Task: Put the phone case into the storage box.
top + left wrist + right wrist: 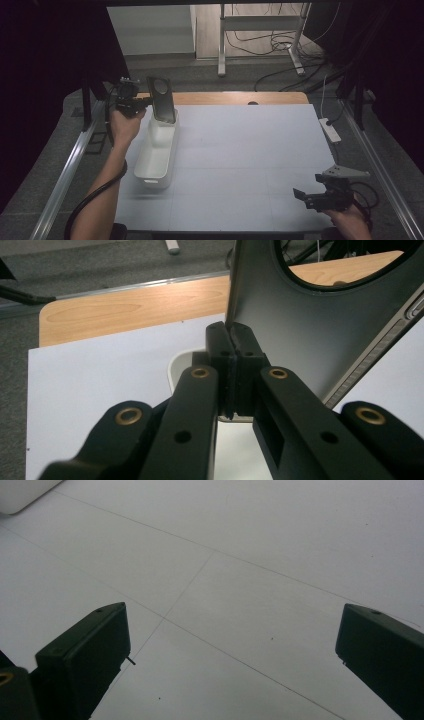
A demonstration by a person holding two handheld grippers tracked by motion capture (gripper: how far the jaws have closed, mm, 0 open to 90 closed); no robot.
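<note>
Left gripper [141, 102] at the far end of the white bin [157, 150], jaws pressed together on the lower edge of a dark phone case [162, 99]. In the left gripper view, same pinch seen close: left gripper [231, 340] clamped on the thin edge of the phone case [310, 335], large round camera cutout at the case's top, ribbed strip along one side. Case held upright, tilted slightly, above the bin's far end; whether touching the bin rim, cannot tell. Rim of the bin [175, 367] just behind the jaws, pale and rounded.

White bin long and narrow, lying on the white table mat [240, 160], near the mat's left edge. Wooden table edge [235, 97] beyond the bin's far end.

Right gripper [306, 197] well apart from the bin, toward the near right corner of the mat, jaws spread wide, nothing between them. In the right gripper view, right gripper [232, 645] low over the bare mat [250, 555], corner of the bin [20, 495] far off at upper left.

White power strip [330, 129] beyond the mat's right edge, far from the bin.
</note>
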